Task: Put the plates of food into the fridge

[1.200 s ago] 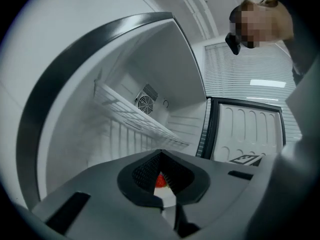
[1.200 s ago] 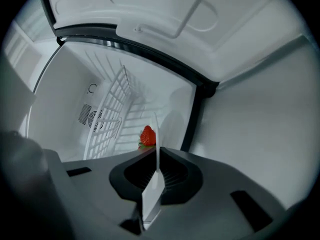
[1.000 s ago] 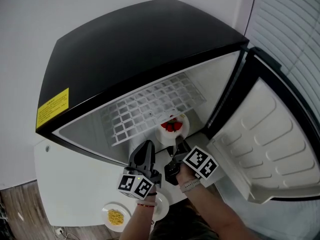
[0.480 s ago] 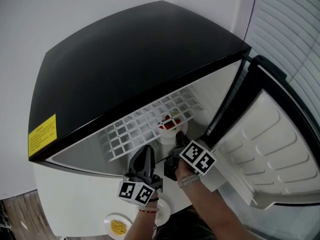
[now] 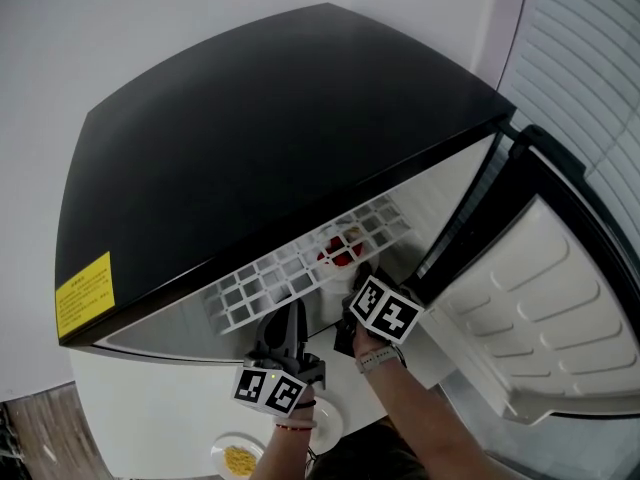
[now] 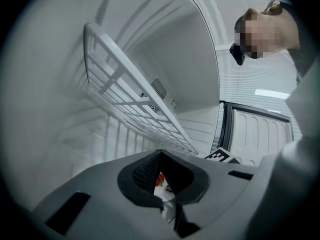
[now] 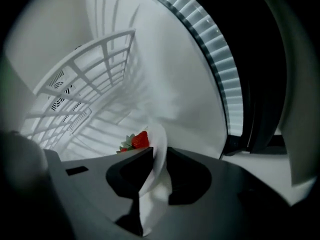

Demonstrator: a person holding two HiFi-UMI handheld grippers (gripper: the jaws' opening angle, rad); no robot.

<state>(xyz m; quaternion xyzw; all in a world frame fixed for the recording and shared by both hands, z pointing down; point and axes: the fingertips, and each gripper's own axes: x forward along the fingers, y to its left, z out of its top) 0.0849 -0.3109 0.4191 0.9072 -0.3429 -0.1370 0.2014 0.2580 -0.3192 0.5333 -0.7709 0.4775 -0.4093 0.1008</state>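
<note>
- Fridge (image 5: 250, 138): the door (image 5: 560, 308) stands open at the right, and the wire shelf (image 5: 300, 258) is in place inside.
- Strawberry plate (image 7: 158, 184): it is inside the fridge, below the wire shelf, with the strawberries (image 7: 140, 139) on its far side. No view confirms whether it sits flat on the fridge floor.
- Right hand-held gripper (image 7: 160, 153): the jaws have just been opening. They stand slightly apart, with the plate rim between them and no clamp on it. Judgement: plate 1 is at the point of release and its placement is nearly complete.
- Left hand-held gripper (image 6: 161, 153): the jaws meet at the tips with nothing clamped. It points into the fridge beside the right one.
- Yellow-food plate (image 5: 216, 455): it sits on the white surface (image 5: 150, 408) next to the fridge, well apart from both grippers. It is not yet loaded.
- 2nd white plate (image 5: 330, 423): it sits on the same surface, mostly hidden by the left forearm. Its contents are not visible.
- Remaining work, as a judgement: back the right hand-held gripper clear of the rim, then fetch and load the yellow-food plate, and probably the 2nd white plate. Roughly 1 of 3 plates is handled.
</note>
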